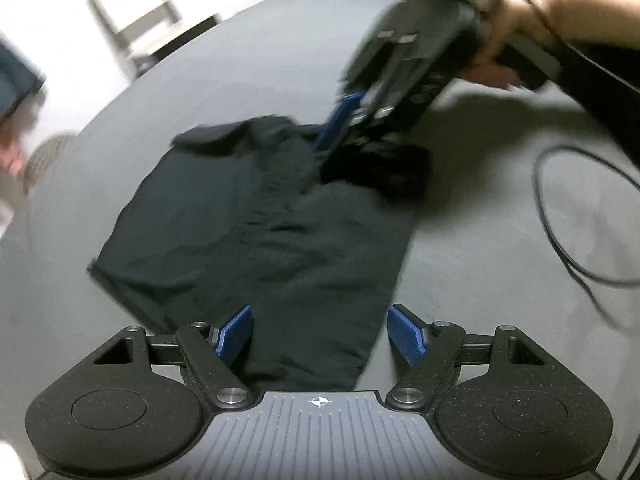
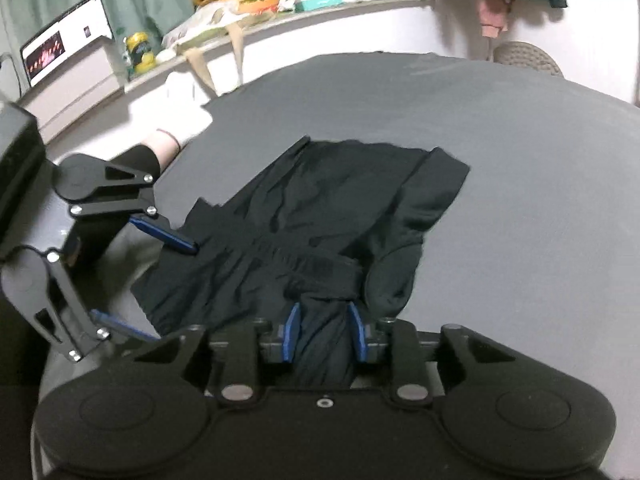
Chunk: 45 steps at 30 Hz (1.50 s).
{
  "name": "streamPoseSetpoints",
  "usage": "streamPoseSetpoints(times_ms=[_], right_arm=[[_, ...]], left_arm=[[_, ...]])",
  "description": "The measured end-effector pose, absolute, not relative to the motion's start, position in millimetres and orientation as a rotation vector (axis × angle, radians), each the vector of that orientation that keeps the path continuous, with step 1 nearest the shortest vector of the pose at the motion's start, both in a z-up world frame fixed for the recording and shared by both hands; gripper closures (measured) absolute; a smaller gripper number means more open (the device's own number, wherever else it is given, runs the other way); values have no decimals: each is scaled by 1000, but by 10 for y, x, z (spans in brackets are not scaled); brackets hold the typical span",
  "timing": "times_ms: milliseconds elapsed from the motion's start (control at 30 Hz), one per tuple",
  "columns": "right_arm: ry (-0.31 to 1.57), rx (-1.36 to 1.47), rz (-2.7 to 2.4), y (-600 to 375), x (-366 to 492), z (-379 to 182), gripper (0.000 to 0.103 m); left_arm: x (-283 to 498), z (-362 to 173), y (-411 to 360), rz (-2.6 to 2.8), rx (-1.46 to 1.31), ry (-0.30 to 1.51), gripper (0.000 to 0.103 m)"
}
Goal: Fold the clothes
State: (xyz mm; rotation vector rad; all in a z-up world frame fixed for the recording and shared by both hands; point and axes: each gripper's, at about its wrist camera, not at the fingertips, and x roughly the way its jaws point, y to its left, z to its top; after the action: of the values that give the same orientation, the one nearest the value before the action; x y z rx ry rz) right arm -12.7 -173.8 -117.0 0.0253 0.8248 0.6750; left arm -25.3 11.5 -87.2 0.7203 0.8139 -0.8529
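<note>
Our right gripper has its jaws closed on a bunched end of the dark garment. Our left gripper hangs wide open and empty over the opposite end. The garment's long axis runs between them across the grey bed.

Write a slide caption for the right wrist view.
Right hand-held gripper pinches bunched black garment on a grey bed.

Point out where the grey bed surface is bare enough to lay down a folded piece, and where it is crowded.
Bare grey sheet lies past the black garment, away from the cluttered shelf. Another patch is beside the garment, but a loose cable loops across it. It is crowded at the garment: the right gripper is shut on bunched cloth and the left gripper is open over the hem.
</note>
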Motion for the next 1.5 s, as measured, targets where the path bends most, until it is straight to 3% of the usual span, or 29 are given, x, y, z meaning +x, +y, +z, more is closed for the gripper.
streamPoseSetpoints(times_ms=[133, 233, 467, 600, 733, 933, 1233, 1300, 1367, 1500], right_arm=[[728, -66, 723, -1734, -333, -955, 67], [587, -330, 789, -1485, -709, -800, 56], [361, -1007, 786, -512, -1457, -1219, 56], [287, -1148, 777, -160, -1561, -1363, 57], [233, -1203, 730, 72, -1517, -1483, 62], [184, -1163, 696, 96, -1498, -1547, 82], [241, -870, 677, -138, -1213, -1184, 84], [257, -868, 667, -114, -1149, -1157, 84], [264, -858, 673, -123, -1122, -1151, 84], [269, -851, 696, -161, -1095, -1148, 84]], left_arm=[[-292, -780, 152, -840, 733, 781, 27], [-482, -713, 126, -833, 875, 721, 27], [-889, -796, 7, -749, 1280, 612, 27], [-995, -840, -2, -747, 1361, 587, 27], [-1001, -821, 0, -722, 1353, 587, 27], [-1006, -860, -41, -718, 1390, 556, 27], [-1093, -1115, -172, -659, 1620, 337, 28], [-1049, -1170, -216, -641, 1654, 321, 37], [-1001, -1201, -246, -637, 1665, 319, 54], [-924, -1254, -304, -645, 1674, 325, 59]])
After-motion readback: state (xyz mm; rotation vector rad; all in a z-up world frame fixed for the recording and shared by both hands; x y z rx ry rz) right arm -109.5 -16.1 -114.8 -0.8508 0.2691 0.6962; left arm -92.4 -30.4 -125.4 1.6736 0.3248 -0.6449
